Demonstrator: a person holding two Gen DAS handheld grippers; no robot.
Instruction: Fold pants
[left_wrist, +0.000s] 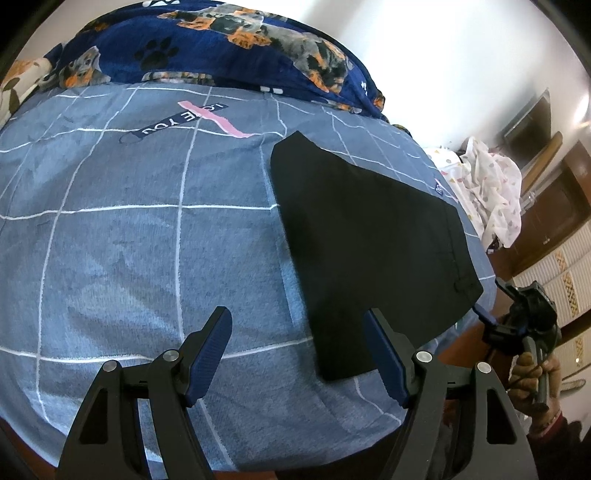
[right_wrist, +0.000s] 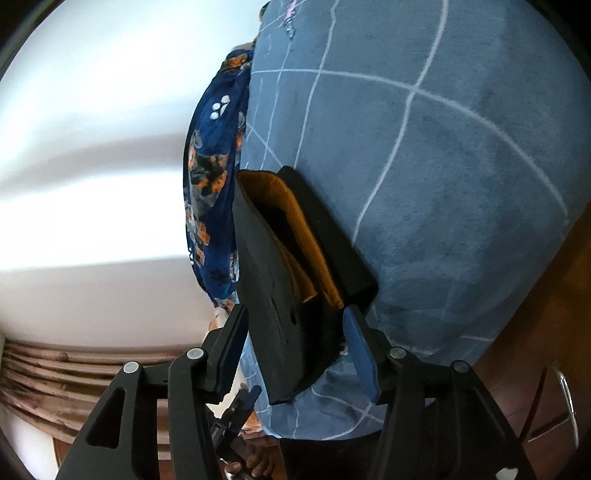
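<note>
Black pants (left_wrist: 362, 236) lie folded flat on the right part of the blue checked bed sheet (left_wrist: 129, 240). My left gripper (left_wrist: 297, 325) is open and empty just above the sheet, with its right finger (left_wrist: 384, 354) over the pants' near left corner. My right gripper (right_wrist: 295, 325) stands open around the pants' waistband end (right_wrist: 280, 280), whose orange lining (right_wrist: 273, 206) shows inside; the fingers do not press the cloth. The right gripper also shows in the left wrist view (left_wrist: 524, 317) at the bed's right edge, held by a hand.
A dark blue dog-print blanket (left_wrist: 221, 48) is heaped along the far side of the bed. White patterned cloth (left_wrist: 491, 192) lies beyond the bed's right edge, near brown wooden furniture (left_wrist: 554, 206). A white wall (right_wrist: 92, 147) is behind.
</note>
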